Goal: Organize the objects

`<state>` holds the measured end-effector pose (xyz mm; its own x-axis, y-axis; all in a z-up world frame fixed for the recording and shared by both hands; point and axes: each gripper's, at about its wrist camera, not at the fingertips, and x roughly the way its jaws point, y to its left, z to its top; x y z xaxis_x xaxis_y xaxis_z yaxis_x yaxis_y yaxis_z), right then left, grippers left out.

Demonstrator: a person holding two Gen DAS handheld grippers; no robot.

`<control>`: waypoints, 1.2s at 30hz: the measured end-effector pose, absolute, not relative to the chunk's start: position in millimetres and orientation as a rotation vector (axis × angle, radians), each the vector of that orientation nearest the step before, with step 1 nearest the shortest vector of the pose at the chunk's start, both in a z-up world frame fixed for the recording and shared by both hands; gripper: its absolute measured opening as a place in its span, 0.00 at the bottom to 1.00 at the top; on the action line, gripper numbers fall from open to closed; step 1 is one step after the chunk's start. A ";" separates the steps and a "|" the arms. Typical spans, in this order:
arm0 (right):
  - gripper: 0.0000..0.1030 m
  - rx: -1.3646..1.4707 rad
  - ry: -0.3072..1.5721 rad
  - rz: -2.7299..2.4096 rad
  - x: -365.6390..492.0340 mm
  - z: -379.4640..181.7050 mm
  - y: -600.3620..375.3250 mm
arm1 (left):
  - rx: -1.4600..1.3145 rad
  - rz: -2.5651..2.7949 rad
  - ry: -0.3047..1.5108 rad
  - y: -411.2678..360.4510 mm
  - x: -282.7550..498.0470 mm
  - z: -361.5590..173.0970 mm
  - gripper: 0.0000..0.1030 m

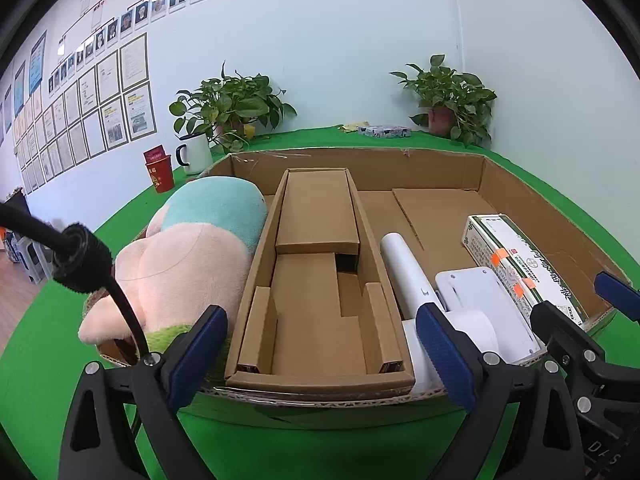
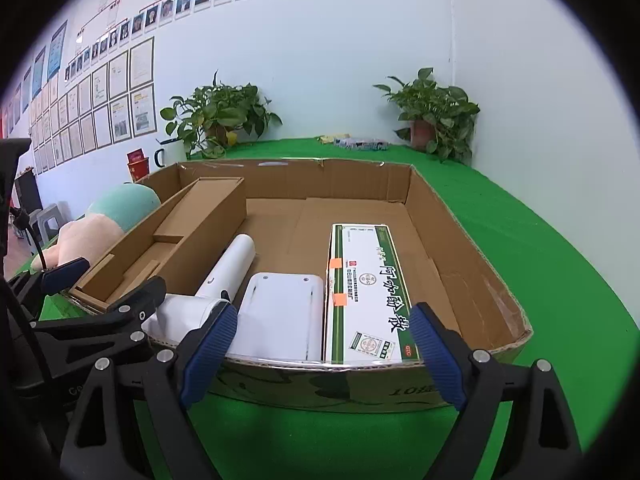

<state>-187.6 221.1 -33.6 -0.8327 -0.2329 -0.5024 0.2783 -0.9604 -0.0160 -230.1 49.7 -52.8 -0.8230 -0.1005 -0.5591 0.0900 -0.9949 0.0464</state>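
A: Left wrist view? 
B: Left hand-held gripper (image 1: pixel 322 354) gapes, empty, before the brown insert box (image 1: pixel 320 280) in the cardboard tray (image 1: pixel 520 184).

A: Right wrist view? 
B: Right hand-held gripper (image 2: pixel 322 350) spread wide, empty; medicine box (image 2: pixel 366 292) lies in the tray.

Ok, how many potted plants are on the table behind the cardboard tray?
2. One potted plant stands at the back left by the white mug; the other potted plant sits in the back right corner. Nothing suggests more, though the tray hides some table.
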 end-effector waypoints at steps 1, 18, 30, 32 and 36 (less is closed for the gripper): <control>0.85 0.740 0.130 -2.776 -187.3 -33.8 221.0 | 0.894 -2.907 -0.027 49.5 -231.0 -52.5 0.94; 0.85 0.740 0.131 -2.779 -187.4 -32.9 221.2 | 0.895 -2.906 -0.024 48.6 -232.2 -52.2 0.94; 0.85 0.738 0.132 -2.783 -187.6 -32.6 221.2 | 0.894 -2.905 -0.025 48.6 -231.9 -52.3 0.95; 0.85 0.738 0.132 -2.782 -187.8 -32.8 221.3 | 0.893 -2.905 -0.025 48.5 -231.9 -52.2 0.95; 0.86 0.738 0.132 -2.782 -187.8 -32.2 221.5 | 0.894 -2.905 -0.025 48.6 -232.0 -52.2 0.95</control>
